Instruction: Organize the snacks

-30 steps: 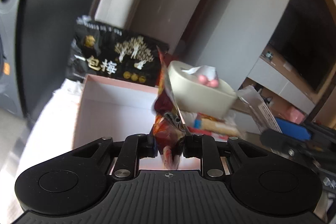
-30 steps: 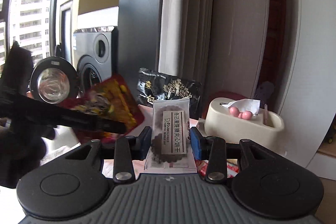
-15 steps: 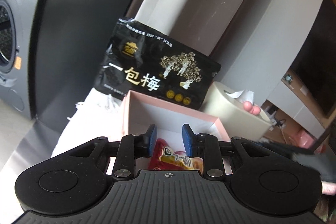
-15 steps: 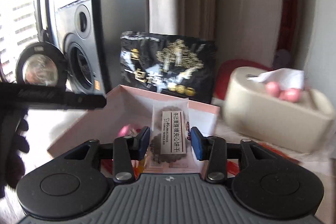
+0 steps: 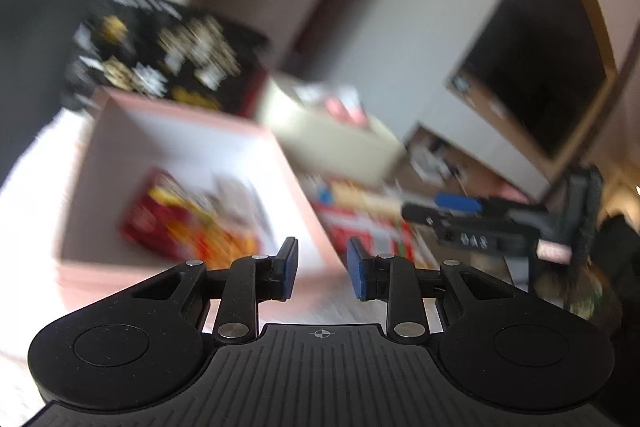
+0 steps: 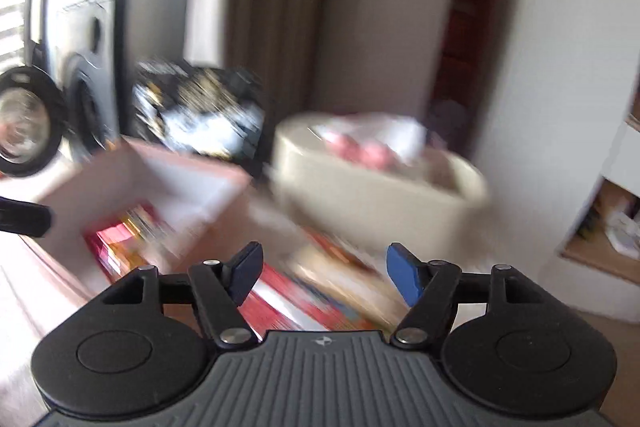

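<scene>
Both views are motion-blurred. A pink open box (image 5: 180, 115) (image 6: 192, 171) stands on the table. Inside it lie a red and yellow snack packet (image 5: 180, 223) (image 6: 124, 239) and a white biscuit packet (image 5: 244, 199). My left gripper (image 5: 322, 265) is open and empty, just in front of the box's right corner. My right gripper (image 6: 322, 271) is wide open and empty, above several loose red snack packets (image 6: 304, 303) (image 5: 364, 227) to the right of the box. The right gripper also shows in the left wrist view (image 5: 460, 215).
A large black snack bag (image 5: 160, 55) (image 6: 200, 115) stands behind the box. A cream tissue holder (image 5: 328, 135) (image 6: 376, 183) with pink balls sits right of it. A washing machine (image 6: 88, 87) is at far left, a wall and shelves (image 6: 612, 219) at right.
The right gripper has opened and let go of the white biscuit packet, which now lies in the box. Both grippers have drawn back and swung right. The left gripper has opened wider.
</scene>
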### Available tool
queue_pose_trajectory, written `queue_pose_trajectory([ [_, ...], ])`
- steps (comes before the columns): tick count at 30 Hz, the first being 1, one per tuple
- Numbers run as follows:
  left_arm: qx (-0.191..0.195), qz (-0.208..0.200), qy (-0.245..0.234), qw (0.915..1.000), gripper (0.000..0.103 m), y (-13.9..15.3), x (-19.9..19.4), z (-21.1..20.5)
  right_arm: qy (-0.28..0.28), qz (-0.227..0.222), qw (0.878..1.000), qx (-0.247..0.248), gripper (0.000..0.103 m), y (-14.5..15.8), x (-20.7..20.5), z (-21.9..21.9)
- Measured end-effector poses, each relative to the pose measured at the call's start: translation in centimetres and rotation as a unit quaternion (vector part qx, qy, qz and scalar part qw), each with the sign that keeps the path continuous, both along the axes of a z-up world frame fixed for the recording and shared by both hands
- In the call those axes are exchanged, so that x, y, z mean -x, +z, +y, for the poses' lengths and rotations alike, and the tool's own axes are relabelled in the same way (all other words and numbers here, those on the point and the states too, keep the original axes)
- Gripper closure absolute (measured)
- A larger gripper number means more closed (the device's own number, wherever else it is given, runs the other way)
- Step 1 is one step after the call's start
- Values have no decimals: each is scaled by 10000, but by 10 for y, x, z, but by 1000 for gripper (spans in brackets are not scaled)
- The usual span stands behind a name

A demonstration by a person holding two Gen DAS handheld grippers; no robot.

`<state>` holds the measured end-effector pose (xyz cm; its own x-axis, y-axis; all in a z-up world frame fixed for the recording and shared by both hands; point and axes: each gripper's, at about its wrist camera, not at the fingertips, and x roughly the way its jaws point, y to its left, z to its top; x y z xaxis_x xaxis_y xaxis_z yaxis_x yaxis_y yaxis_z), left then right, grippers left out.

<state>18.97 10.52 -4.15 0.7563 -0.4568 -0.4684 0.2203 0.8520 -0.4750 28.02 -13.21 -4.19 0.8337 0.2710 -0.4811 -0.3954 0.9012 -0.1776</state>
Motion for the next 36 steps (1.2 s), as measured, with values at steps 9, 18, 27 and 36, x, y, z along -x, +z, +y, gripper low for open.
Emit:
queue_pose_trajectory([
  [9,-318,635,120,9974,73,-35,-9,-31,173,23,9995,-247,34,-7,-15,-18],
  [18,-240,716,404,9963,73,-39,-5,-18,182,1916,9743,-1169,40,-17,-128,-25],
  [27,-67,691,506,9963,73,-38,-10,-17,898,2220,9624,-1279,54,-23,-44,-29],
  [36,-103,714,233,9971,73,-34,-5,-34,1235,2299,9611,-906,73,-25,21,-21],
])
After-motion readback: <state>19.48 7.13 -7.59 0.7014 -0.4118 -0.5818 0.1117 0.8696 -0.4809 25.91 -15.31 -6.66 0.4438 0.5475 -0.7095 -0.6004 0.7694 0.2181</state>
